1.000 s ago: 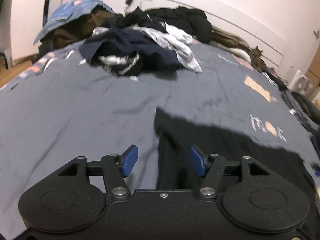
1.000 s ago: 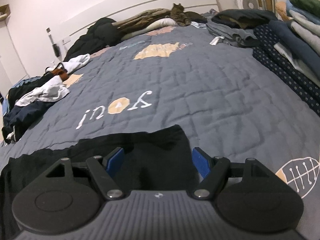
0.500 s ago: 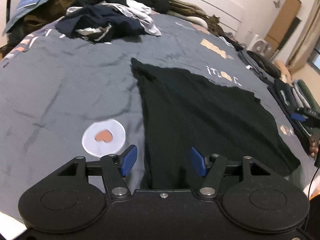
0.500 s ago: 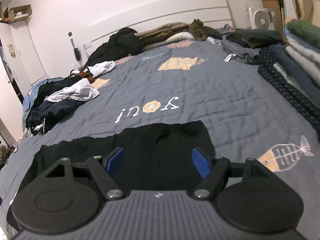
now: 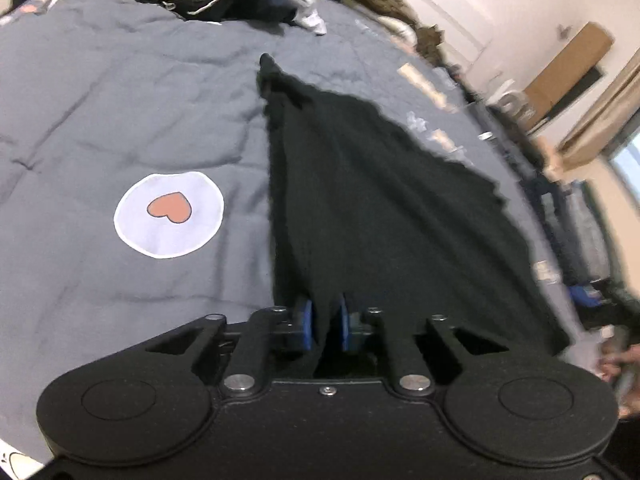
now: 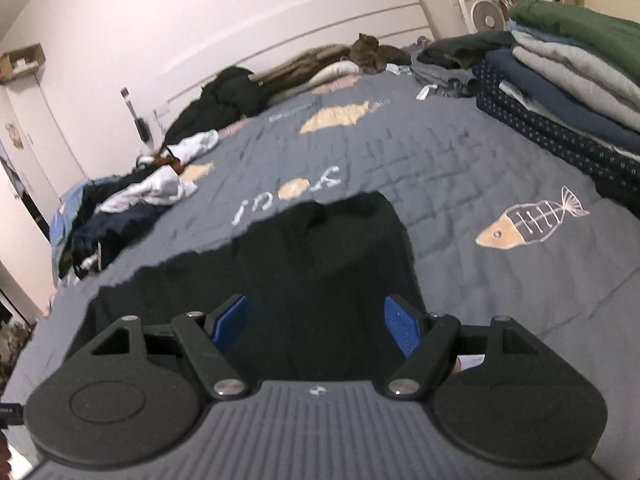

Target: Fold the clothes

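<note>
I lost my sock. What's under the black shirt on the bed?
Around the black shirt only the grey bedspread shows, so it lies on that. Whatever is beneath the cloth is covered and cannot be seen. The left gripper's fingers pinch its near edge.

Both grippers have black linkage arms, silver screws and blue-padded fingers [image 6: 396, 328].

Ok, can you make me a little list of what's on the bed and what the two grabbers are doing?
bed cover: grey quilt with a fish and a heart picture
garment: black cloth spread flat on the quilt
left gripper: jaws have just closed, pinching the cloth's near edge
right gripper: open, over the cloth, not gripping
unfolded pile: far left side in the right view
folded stack: right side in the right view
</note>
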Demonstrator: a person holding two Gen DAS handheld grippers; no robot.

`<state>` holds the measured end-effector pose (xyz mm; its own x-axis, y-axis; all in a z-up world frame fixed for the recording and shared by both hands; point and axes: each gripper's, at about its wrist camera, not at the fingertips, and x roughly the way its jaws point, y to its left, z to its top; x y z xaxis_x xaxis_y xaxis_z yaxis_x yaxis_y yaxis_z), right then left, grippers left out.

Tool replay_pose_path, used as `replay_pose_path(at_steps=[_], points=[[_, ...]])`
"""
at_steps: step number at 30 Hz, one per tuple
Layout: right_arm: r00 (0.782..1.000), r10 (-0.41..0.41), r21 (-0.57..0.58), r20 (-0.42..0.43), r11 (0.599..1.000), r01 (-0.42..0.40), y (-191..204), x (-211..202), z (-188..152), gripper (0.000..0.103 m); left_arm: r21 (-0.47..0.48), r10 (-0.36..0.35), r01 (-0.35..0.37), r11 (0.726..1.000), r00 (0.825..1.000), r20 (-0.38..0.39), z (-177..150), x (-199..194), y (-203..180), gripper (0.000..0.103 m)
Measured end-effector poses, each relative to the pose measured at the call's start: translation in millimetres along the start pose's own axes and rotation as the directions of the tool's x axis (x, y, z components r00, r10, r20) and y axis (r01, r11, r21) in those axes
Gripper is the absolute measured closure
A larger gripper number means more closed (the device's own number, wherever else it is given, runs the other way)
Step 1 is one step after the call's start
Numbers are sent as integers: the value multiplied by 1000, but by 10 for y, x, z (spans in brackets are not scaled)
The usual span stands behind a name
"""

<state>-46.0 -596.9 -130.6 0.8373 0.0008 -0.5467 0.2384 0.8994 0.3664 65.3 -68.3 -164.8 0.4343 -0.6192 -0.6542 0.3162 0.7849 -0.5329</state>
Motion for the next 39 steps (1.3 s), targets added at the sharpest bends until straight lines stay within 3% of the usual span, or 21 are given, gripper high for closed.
replay_pose_path(at_steps=[2,6,10,12,13,15,18,21,25,27,29,31,32,33,34,36,37,39], points=[[1000,5,-8,-11,1000,-5,-8,-9,-33,28,4,-29,29,1000,1000,-7,-12,-161,102,95],[999,-7,-30,-34,1000,6,-51,20,-51,28,17,31,-30,999,998,-53,-113,-287,263,97],[997,-28,-65,-73,998,23,-82,23,-77,28,-13,48,-48,999,998,40,-176,-468,285,93],[997,-26,-64,-71,998,22,-95,-11,-79,28,-10,43,-42,999,995,94,-198,-528,225,69],[997,-25,-64,-69,998,21,-101,-28,-81,28,14,46,-48,999,993,108,-208,-524,168,47],[997,-23,-63,-67,998,19,-114,-61,-84,28,96,58,-71,993,991,124,-254,-481,22,43],[997,-21,-72,-68,997,16,-116,-109,-99,28,279,106,-130,951,989,99,-363,-349,-220,43],[998,-26,-108,-65,994,19,-105,-170,-128,28,472,163,-183,862,983,83,-508,-278,-378,43],[997,-27,-115,-77,993,18,-147,-222,-162,28,597,190,-202,776,978,85,-652,-259,-437,43],[996,-35,-122,-86,992,24,-159,-224,-180,28,674,223,-238,700,969,111,-721,-191,-482,45],[995,-40,-128,-94,991,28,-166,-223,-194,28,749,260,-274,604,955,140,-785,-94,-533,67],[994,-43,-134,-100,991,29,-164,-216,-202,28,796,276,-281,536,950,150,-815,-28,-572,85],[994,-43,-138,-101,990,29,-155,-215,-204,28,822,278,-280,497,948,155,-839,-21,-609,88],[994,-43,-142,-102,989,28,-146,-213,-206,28,862,289,-291,415,941,178,-904,-21,-661,89],[994,-43,-146,-103,989,27,-137,-212,-208,28,907,300,-300,295,931,210,-1000,-25,-695,90],[994,-38,-150,-104,988,23,-121,-209,-210,28,950,321,-311,18,902,289,-1220,-27,-685,93],[994,-35,-152,-106,988,19,-114,-210,-213,28,947,330,-314,-63,889,316,-1286,-36,-638,94],[993,-31,-152,-113,988,13,-101,-203,-217,28,943,367,-319,-99,869,332,-1308,-80,-526,96]])
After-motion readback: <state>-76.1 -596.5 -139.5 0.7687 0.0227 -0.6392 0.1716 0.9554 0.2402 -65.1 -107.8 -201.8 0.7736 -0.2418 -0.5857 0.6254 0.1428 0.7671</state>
